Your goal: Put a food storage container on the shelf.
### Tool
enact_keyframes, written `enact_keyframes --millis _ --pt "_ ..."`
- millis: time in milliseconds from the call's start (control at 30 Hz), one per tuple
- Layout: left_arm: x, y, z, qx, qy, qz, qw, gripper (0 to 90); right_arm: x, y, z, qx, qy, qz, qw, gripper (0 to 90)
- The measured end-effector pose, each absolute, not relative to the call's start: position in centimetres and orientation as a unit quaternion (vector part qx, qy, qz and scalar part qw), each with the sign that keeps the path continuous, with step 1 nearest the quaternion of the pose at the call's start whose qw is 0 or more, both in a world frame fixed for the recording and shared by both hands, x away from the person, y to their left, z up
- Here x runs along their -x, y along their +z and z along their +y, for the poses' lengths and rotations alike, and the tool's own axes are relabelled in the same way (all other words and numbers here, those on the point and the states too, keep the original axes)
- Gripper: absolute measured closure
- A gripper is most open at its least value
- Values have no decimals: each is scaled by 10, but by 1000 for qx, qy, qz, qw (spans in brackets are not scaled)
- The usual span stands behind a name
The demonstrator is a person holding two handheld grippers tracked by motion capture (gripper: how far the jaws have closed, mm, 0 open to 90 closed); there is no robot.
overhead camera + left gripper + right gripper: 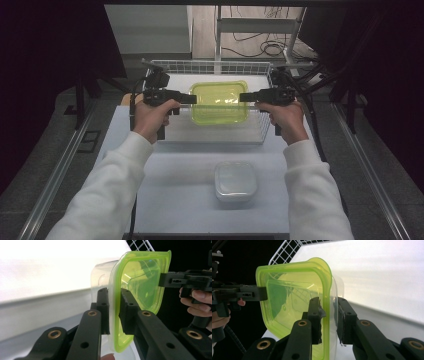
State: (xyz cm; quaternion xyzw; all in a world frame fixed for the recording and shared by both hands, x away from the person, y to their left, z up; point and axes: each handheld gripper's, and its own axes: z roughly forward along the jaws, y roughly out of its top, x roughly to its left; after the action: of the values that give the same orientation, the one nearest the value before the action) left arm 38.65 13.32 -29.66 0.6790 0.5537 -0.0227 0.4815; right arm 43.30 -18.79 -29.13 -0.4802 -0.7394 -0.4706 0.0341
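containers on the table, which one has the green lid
The clear plastic container with the yellow-green lid, held over the white wire basket by both grippers; the other clear plastic container has a clear lid.

pale table (pixel 165 200): white wire basket (pixel 210 135) at back, clear lidded container (pixel 235 181) nearer.

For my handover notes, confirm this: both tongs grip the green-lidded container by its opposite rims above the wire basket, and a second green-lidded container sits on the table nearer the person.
Wrong on one point: the second container has a clear lid, as the high view shows. The left tongs and right tongs do grip the green-lidded container by opposite rims above the wire basket.
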Motion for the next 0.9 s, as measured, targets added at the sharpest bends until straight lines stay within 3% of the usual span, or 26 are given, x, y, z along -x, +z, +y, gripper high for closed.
enact_keyframes --millis 900 --pt "-455 -299 154 -677 -46 555 482 804 -489 -286 -173 492 -467 -734 37 791"
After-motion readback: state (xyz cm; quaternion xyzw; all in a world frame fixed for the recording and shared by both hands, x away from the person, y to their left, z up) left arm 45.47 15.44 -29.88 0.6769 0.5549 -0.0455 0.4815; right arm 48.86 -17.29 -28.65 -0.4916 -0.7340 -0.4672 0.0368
